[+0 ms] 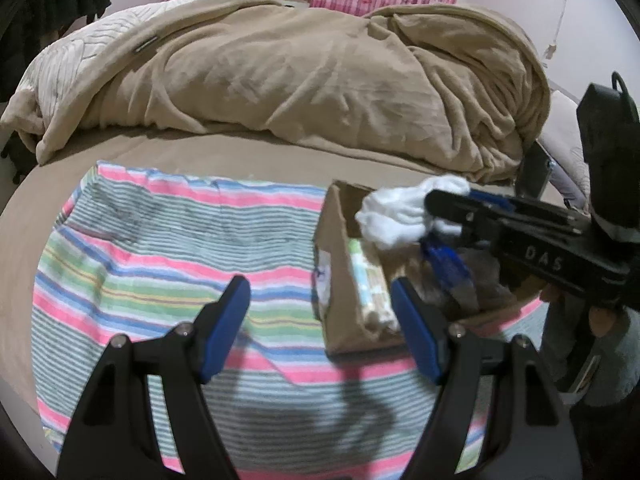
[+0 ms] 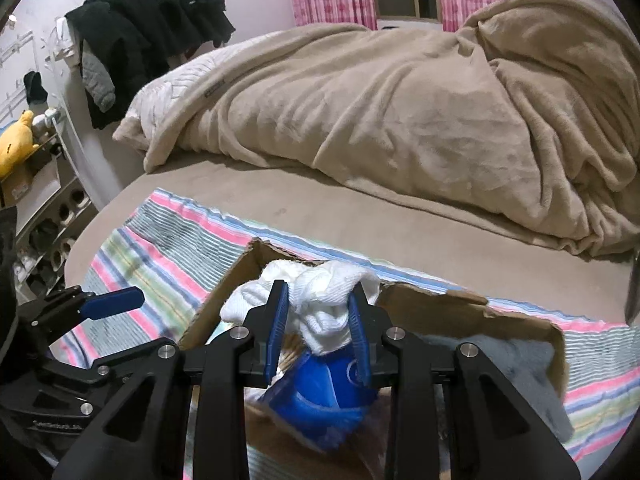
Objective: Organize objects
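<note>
Item: white cloth bundle (image 2: pixel 320 300), soft, knitted, probably rolled socks. Clamped between the blue pads of the right gripper (image 2: pixel 318 320), whose jaws are drawn close on it; it hangs over the open cardboard box (image 2: pixel 472 312), above the box's far left corner. Held high and clear of the walls, apparently so it can be lowered straight in.

Item: cardboard box. Sits on the striped towel (image 1: pixel 160 248) toward the towel's right edge, top flaps torn away so contents drop in from above. Already holds a blue plastic item (image 2: pixel 320 396) directly beneath the bundle, a grey cloth (image 2: pixel 516 364) at the right end, and a pale patterned pack (image 1: pixel 370 280) stood against the left wall. Packing is judged well along.

Item: striped towel. Spread flat over the near part of the bed (image 1: pixel 248 152), serving as the work surface; its left half carries nothing.

Item: left gripper (image 1: pixel 320 320). Jaws apart, nothing between them, hanging over the towel just beside the box's left wall; seemingly waiting to steady the box.

Item: beige blanket (image 1: pixel 300 68). Heaped along the bed's far edge, well apart from the work.
</note>
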A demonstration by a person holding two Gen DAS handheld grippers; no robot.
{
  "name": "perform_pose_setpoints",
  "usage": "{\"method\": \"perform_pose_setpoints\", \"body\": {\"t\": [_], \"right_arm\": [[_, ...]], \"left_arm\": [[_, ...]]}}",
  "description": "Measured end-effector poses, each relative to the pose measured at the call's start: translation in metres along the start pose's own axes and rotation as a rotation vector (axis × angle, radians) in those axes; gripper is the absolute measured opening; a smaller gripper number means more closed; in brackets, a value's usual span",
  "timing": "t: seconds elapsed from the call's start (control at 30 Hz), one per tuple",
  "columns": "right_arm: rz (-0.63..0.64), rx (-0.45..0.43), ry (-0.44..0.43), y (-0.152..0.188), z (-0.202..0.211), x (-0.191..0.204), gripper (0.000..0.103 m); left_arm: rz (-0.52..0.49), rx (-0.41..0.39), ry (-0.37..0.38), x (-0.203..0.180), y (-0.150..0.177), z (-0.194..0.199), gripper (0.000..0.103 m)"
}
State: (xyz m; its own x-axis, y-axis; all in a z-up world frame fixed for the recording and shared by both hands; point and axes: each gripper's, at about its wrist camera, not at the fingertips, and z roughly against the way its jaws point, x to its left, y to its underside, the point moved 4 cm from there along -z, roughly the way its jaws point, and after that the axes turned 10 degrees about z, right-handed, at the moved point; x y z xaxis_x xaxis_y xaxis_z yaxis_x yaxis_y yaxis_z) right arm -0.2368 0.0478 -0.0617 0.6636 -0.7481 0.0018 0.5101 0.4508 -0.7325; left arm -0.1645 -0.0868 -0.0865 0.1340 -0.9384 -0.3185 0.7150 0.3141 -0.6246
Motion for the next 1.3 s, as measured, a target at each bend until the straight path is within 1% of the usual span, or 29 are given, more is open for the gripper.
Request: {"method": "perform_pose_setpoints", "body": {"t": [0.2, 0.3, 0.43, 0.53, 0.57, 0.7, 0.73, 0.77, 0.83, 0.9, 0.97, 1.0, 1.03, 1.13, 1.3], "right_arm": [[-0.022, 0.047, -0.005, 0.007, -0.027, -0.002, 0.032], [-0.020, 0.057, 0.001, 0.012, -0.035, 0.000, 0.033], [-0.019, 0.069, -0.001, 0.015, -0.038, 0.001, 0.034], [-0.039, 0.081, -0.005, 0.014, -0.035, 0.000, 0.039], [-0.048, 0.077, -0.005, 0.014, -0.033, -0.001, 0.043], [-0.063, 0.056, 0.001, 0.013, -0.017, -0.001, 0.048], [-0.064, 0.048, 0.006, 0.013, -0.011, 0.000, 0.054], [-0.065, 0.041, 0.010, 0.012, -0.006, 0.001, 0.062], [-0.067, 0.033, 0.014, 0.013, 0.005, 0.003, 0.068], [-0.067, 0.022, 0.021, 0.014, 0.018, 0.004, 0.069], [-0.070, 0.014, 0.029, 0.016, 0.030, 0.003, 0.074], [-0.072, 0.008, 0.031, 0.018, 0.037, 0.003, 0.075], [-0.073, 0.002, 0.032, 0.021, 0.046, 0.003, 0.075], [-0.072, -0.006, 0.041, 0.029, 0.066, 0.004, 0.078], [-0.075, -0.024, 0.057, 0.040, 0.092, 0.004, 0.078]], "left_arm": [[-0.001, 0.005, -0.006, 0.004, -0.006, -0.014, 0.074], [0.008, 0.009, -0.008, 0.006, -0.006, -0.017, 0.074], [0.018, 0.009, -0.009, 0.008, -0.004, -0.015, 0.074], [0.019, 0.008, -0.012, 0.008, -0.004, -0.010, 0.074], [0.018, 0.006, -0.018, 0.008, -0.004, -0.008, 0.074], [0.016, -0.005, -0.025, 0.007, -0.005, 0.003, 0.074], [0.015, -0.008, -0.026, 0.006, -0.005, 0.006, 0.074], [0.014, -0.011, -0.027, 0.005, -0.005, 0.010, 0.074], [0.011, -0.016, -0.029, 0.001, -0.003, 0.017, 0.074], [0.007, -0.023, -0.028, -0.004, 0.000, 0.026, 0.074], [0.006, -0.028, -0.026, -0.009, 0.003, 0.033, 0.076], [0.004, -0.030, -0.024, -0.012, 0.006, 0.037, 0.078], [0.003, -0.033, -0.024, -0.015, 0.008, 0.041, 0.083], [-0.006, -0.036, -0.020, -0.024, 0.016, 0.051, 0.083], [-0.022, -0.041, -0.009, -0.040, 0.027, 0.066, 0.083]]}}
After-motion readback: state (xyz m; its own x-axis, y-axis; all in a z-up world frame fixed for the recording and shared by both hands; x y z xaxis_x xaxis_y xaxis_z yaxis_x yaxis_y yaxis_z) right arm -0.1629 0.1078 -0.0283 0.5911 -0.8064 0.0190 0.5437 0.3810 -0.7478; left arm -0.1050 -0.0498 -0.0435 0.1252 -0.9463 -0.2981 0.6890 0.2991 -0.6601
